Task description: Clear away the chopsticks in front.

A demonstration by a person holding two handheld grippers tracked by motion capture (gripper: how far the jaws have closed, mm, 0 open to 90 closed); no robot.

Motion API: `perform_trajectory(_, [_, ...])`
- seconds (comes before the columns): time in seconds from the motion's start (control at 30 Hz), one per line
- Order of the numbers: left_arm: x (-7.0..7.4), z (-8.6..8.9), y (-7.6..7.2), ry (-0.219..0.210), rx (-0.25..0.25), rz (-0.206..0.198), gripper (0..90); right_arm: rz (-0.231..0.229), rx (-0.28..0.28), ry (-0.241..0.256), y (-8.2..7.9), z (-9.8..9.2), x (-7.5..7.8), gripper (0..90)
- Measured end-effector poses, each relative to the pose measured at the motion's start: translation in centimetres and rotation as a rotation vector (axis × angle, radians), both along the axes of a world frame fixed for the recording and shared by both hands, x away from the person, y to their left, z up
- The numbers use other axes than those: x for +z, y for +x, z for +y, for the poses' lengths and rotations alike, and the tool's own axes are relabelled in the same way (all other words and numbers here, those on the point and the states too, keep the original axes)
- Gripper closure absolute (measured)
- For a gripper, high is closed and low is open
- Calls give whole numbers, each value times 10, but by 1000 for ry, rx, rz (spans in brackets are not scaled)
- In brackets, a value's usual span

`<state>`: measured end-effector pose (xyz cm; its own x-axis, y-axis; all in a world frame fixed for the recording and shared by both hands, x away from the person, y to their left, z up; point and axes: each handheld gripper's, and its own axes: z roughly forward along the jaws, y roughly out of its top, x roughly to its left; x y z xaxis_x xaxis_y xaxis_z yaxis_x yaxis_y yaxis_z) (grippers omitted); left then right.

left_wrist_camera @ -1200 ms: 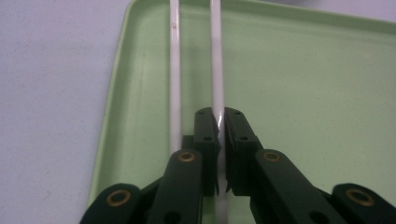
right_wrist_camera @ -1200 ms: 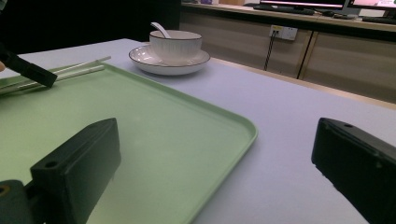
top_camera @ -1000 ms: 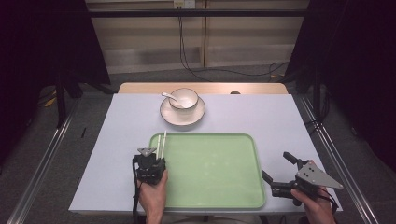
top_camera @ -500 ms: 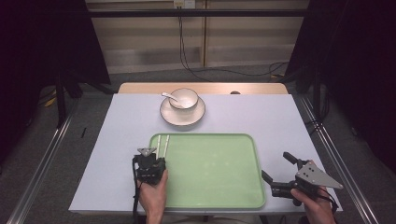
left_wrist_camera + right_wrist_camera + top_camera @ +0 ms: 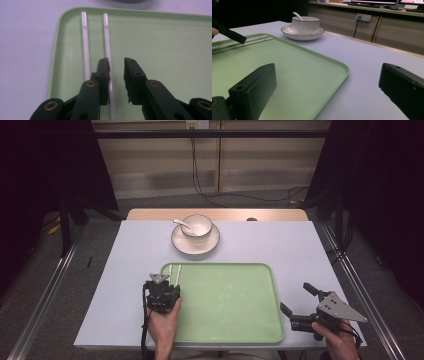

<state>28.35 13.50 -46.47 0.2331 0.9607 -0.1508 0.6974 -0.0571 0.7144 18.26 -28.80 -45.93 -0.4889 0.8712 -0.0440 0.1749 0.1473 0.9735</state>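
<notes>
Two white chopsticks [image 5: 85,42] lie side by side along the left edge of a green tray [image 5: 235,315]. My left gripper [image 5: 116,62] hovers low over their near ends with its jaws a little apart and nothing between them; the right chopstick [image 5: 107,37] runs under its left jaw. In the high view the left gripper [image 5: 162,287] sits at the tray's left rim. My right gripper [image 5: 294,296] rests off the tray's front right corner, open wide and empty, its jaws framing the tray's corner [image 5: 342,68].
A white bowl [image 5: 196,225] with a spoon [image 5: 179,223] in it stands on a saucer [image 5: 195,242] beyond the tray, also the bowl [image 5: 306,23] in the right gripper view. The white table [image 5: 300,255] has bare room right of the tray.
</notes>
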Motion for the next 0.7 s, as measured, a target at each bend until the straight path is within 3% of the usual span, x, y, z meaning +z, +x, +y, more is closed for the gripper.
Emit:
perform_trajectory(0.23, [2, 4, 15, -5, -85, -5, 771, 1, -1, 0, 0, 0, 0, 11])
perform_trajectory(0.3, [2, 5, 20, -14, -113, -3, 826, 1, -1, -1, 0, 0, 0, 10])
perform_trajectory(0.37, [3, 3, 24, 8, -126, 2, 899, 2, -3, 0, 0, 0, 0, 11])
perform_trajectory(0.43, [3, 2, 30, 13, -147, 16, 900, 0, 2, 0, 0, 0, 0, 11])
perform_trajectory(0.57, [-1, 0, 41, 25, -152, 44, 900, -1, -5, -1, 0, 0, 0, 11])
perform_trajectory(0.7, [-3, 0, 43, 32, -162, 58, 900, 5, 1, 6, 0, -1, 0, 11])
